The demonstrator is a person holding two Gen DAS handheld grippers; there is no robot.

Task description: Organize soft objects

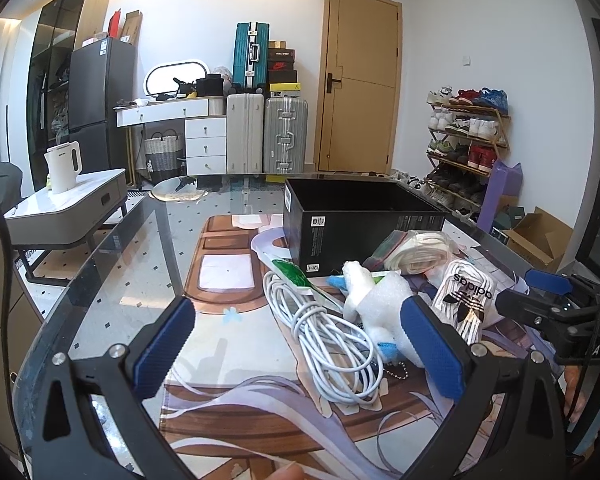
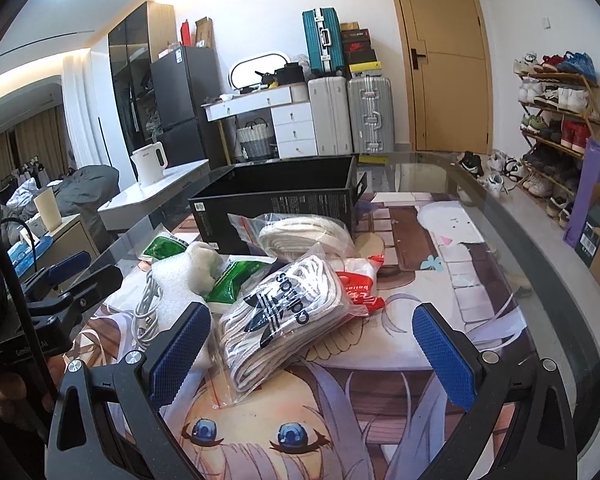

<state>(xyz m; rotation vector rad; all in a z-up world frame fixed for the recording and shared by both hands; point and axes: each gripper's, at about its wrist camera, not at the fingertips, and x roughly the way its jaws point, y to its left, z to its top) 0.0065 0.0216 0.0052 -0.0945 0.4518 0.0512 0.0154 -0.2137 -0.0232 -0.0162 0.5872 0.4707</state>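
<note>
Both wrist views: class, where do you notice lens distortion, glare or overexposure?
Left wrist view: fisheye bends the glass table edge into an arc, dark vignette at the corners, and the ceiling strip is blown out. Right wrist view: ceiling spotlights flare top left, the door leans, and the glass reflects the room.

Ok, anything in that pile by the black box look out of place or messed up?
Nothing looks damaged or spilled. The odd one out is the coiled white cable: it lies among the soft things, against the white plush toy. The bagged Adidas laces rest on other packets. The black box looks empty.
</note>
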